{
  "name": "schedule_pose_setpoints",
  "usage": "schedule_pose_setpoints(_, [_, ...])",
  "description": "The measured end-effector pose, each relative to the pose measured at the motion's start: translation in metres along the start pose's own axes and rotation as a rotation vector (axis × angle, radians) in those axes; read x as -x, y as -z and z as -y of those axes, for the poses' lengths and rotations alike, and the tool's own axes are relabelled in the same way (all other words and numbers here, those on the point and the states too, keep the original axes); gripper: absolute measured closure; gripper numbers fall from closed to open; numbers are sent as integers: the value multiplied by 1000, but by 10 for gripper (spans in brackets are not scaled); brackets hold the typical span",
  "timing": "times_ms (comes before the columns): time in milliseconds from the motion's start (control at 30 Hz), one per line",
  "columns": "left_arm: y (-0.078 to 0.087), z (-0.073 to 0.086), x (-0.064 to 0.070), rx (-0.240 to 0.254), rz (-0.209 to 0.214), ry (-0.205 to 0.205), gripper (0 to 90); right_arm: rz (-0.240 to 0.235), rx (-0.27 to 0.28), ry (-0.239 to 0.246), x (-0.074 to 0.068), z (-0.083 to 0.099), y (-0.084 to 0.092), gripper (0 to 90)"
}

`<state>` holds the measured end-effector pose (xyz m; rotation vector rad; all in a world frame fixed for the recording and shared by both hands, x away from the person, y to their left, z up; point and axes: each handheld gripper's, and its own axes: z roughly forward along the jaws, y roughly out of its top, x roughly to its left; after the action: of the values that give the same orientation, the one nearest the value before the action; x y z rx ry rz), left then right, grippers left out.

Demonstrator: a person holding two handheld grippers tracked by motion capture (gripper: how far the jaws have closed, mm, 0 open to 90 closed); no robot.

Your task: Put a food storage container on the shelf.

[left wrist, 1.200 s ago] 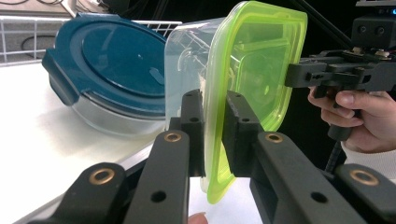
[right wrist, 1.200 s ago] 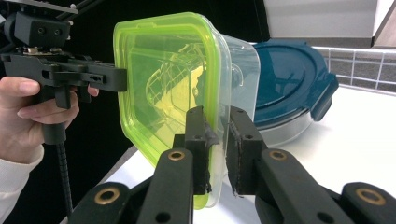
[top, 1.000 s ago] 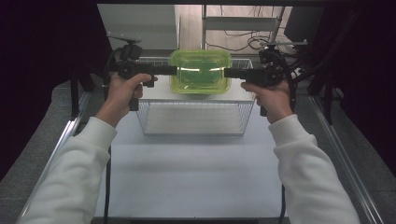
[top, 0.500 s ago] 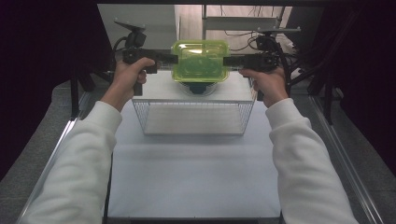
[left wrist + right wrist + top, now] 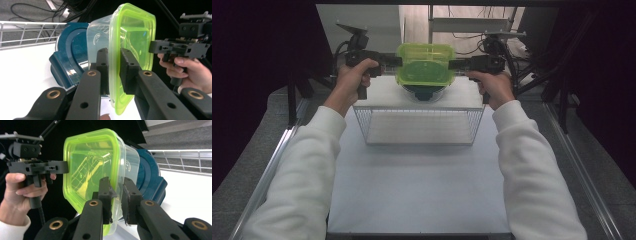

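A clear plastic container with a lime-green lid (image 5: pixel 425 65) hangs between my two grippers, beyond the wire basket. My left gripper (image 5: pixel 393 61) is shut on its left rim, and its pads (image 5: pixel 102 62) pinch the lid's edge (image 5: pixel 132 37). My right gripper (image 5: pixel 457 64) is shut on the opposite rim, where the green lid (image 5: pixel 90 162) is clamped between the jaws (image 5: pixel 117 185). Directly under the container sits a round dark-blue-lidded bowl (image 5: pixel 422 92) (image 5: pixel 72 57) (image 5: pixel 150 177). Whether the two touch I cannot tell.
A white wire basket (image 5: pixel 419 108) stands on the white table between the person and the container, with nothing in it. Cables and dark stands crowd the far edge. Metal rails run along both table sides.
Both hands carried the green-lidded container away from the person, from above the basket's far edge to over the blue-lidded bowl behind it. The grips stayed the same.
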<state>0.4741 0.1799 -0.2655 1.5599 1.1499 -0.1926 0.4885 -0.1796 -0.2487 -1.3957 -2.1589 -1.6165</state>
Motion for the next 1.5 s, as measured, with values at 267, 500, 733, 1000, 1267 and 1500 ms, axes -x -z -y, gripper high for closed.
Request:
schedule_pose_setpoints(267, [-7, -4, -10, 19, -3, 69, 766, 25, -8, -75, 10, -9, -13, 739])
schedule_pose_setpoints(500, [-14, -6, -20, 28, 4, 103, 734, 33, -2, -129, 16, -12, -22, 711])
schedule_pose_setpoints(733, [-15, -5, -26, 34, 26, 112, 720, 24, 5, -145, 19, -12, -23, 697])
schedule_pose_setpoints(1000, [-14, -7, -21, 103, -13, 67, 429, 73, 49, -75, 14, -10, -23, 353])
schedule_pose_setpoints(1267, [1, -1, -10, 135, -90, -32, 350, 101, 112, 66, -1, -4, -4, 255])
schedule_pose_setpoints(1500, [38, 19, 6, 165, -108, -113, 303, 89, 109, 182, -11, 11, 10, 251])
